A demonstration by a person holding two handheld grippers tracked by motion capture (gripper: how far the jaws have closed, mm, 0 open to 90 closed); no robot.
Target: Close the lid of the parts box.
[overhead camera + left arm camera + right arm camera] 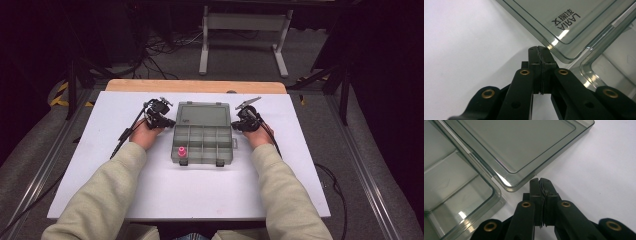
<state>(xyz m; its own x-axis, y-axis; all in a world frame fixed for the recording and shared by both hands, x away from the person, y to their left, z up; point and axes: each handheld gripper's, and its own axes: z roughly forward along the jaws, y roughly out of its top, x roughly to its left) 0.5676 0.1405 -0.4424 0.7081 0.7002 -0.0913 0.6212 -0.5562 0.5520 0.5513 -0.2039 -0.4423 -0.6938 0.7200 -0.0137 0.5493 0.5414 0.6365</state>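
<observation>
A clear grey compartment box (203, 145) lies open on the white table, its lid (204, 114) folded back flat on the far side. A small pink piece (182, 151) sits in the box's near left compartment. My left gripper (170, 121) rests at the lid's left near corner, jaws pressed together with nothing between them. In the left gripper view the gripper's tips (539, 48) sit just short of the lid's edge (554, 47). My right gripper (235, 125) sits at the lid's right near corner, also shut and empty. Its tips (540, 180) stop beside the lid's corner (510, 187).
The white board (190, 195) covers a wooden table whose far edge (195, 85) shows behind it. Cables (122, 135) trail from both grippers. Both sleeved forearms lie on the board either side of the box. A white stand (245, 37) is on the floor beyond.
</observation>
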